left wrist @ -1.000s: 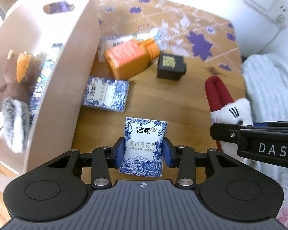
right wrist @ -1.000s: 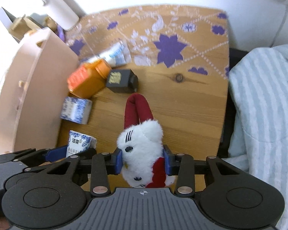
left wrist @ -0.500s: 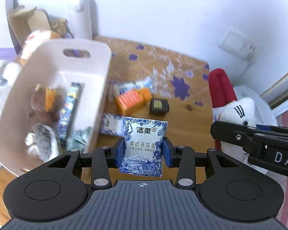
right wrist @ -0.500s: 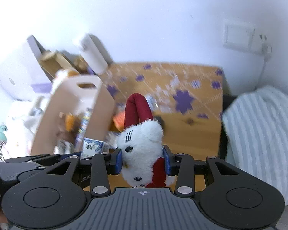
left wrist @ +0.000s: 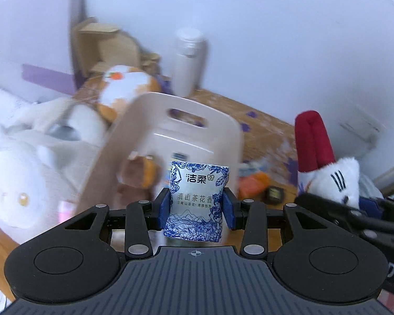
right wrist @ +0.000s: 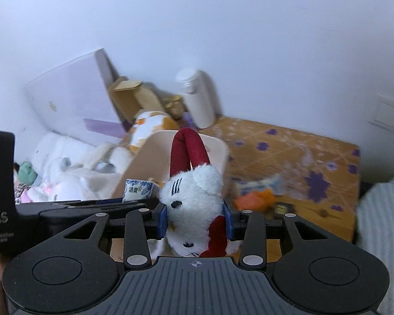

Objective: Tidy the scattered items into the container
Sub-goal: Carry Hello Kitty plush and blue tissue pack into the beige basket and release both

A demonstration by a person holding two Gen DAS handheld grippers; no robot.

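The wooden table [right wrist: 302,157], partly covered by a patterned cloth, lay at 2 o'clock in the right wrist view. The beige container [left wrist: 186,141] stood at 12 o'clock ahead of the left gripper [left wrist: 196,207], its handle cut-out facing the camera. A brown plush toy [left wrist: 139,173] and what appeared to be a flat packet were already inside it, so the task was judged to be partly complete. The left gripper was clamped on an upright blue-and-white tissue pack [left wrist: 197,199], both pads pressing its sides; the pack was held in the air in front of the container opening, not yet deposited. The right gripper [right wrist: 195,220] was clamped on a white plush toy with red ears [right wrist: 191,199], likewise held off the table, at 3 o'clock of the left gripper. Remaining on the table at 2 o'clock of the left gripper were an orange bottle [left wrist: 253,183], a small black box [left wrist: 275,194] just beside it, and a blurred wrapped packet [right wrist: 260,183] behind the bottle. Whether further items remained could not be determined, since the grippers hid the near tabletop. Two carried items and at least three lying items were therefore judged outstanding.
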